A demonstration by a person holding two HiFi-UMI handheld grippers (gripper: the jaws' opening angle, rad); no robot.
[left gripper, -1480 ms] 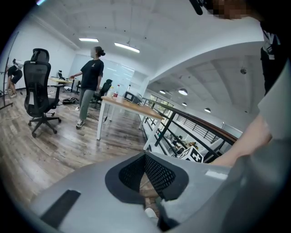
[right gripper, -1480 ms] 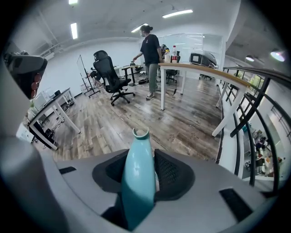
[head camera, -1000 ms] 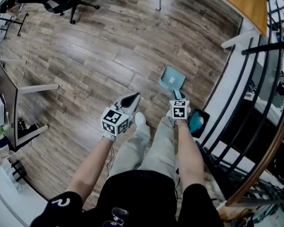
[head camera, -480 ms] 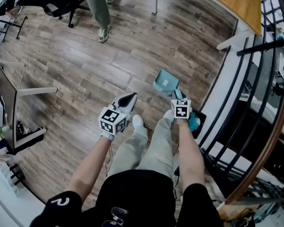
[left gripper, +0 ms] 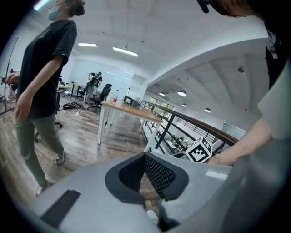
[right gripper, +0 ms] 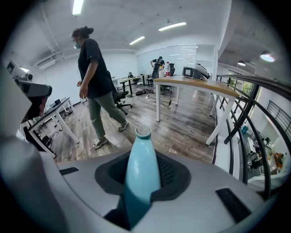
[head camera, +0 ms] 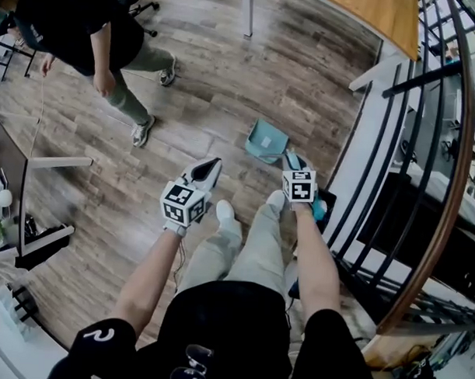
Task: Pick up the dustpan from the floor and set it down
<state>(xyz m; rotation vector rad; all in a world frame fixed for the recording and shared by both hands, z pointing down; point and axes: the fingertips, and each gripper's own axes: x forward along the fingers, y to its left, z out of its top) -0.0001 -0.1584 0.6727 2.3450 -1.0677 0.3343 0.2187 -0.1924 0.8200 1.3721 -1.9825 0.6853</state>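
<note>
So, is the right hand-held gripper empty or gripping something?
Gripping. The right hand-held gripper has its jaws closed on a teal handle, whose ringed end sticks out past them in the right gripper view.

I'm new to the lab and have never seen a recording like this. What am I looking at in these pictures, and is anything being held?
There is no robot here: a person holds a two-jaw gripper in each hand. The top-down picture comes from a camera on that person's head, looking down at a wooden floor. The left gripper shows at that picture's left and the right gripper at its right. The other two pictures come from cameras that ride on each gripper and look along its jaws. The right gripper is shut on the handle of a pale blue dustpan. The left gripper's jaws are together, with nothing between them. Another person is walking by in the background.
</note>
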